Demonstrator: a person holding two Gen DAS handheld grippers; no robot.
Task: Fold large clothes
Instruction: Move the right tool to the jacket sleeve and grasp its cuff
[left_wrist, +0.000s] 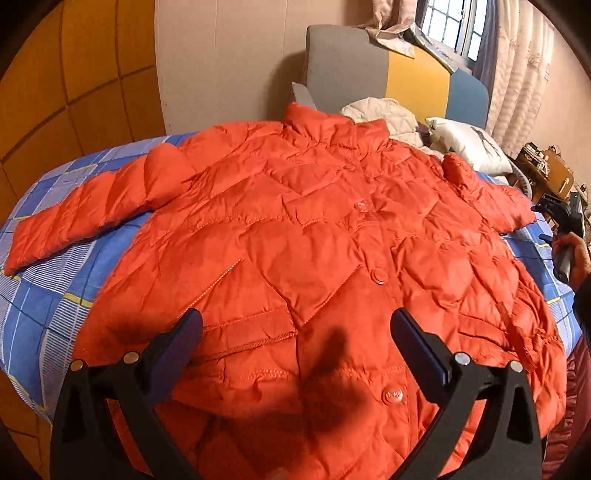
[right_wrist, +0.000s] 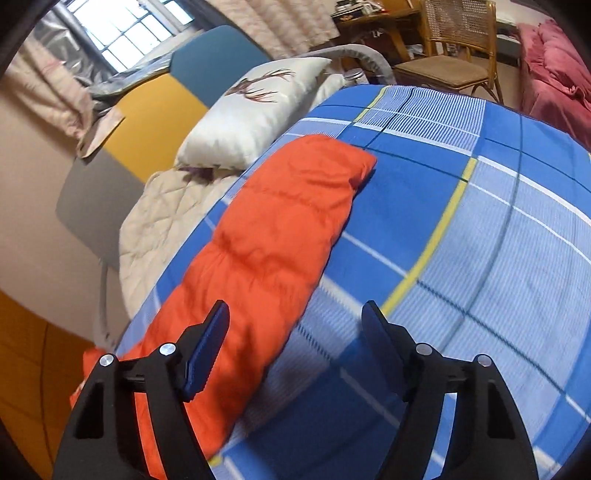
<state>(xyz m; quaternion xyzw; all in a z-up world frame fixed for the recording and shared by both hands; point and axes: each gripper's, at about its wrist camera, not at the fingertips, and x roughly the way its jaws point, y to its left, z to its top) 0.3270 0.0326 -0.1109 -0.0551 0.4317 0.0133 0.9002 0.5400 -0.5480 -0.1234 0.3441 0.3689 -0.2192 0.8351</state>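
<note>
An orange padded jacket (left_wrist: 314, 240) lies spread front-up and buttoned on a bed with a blue checked sheet (left_wrist: 40, 295), collar toward the headboard (left_wrist: 399, 70), sleeves out to either side. The left gripper (left_wrist: 295, 332) hovers over the jacket's lower front, its fingers wide apart and holding nothing. Behind the collar sit a cream quilt (left_wrist: 384, 114) and a white pillow (left_wrist: 469, 144). At the bed's far right, the right gripper (right_wrist: 295, 325) hangs above a jacket sleeve (right_wrist: 273, 236), fingers apart, gripping nothing.
</note>
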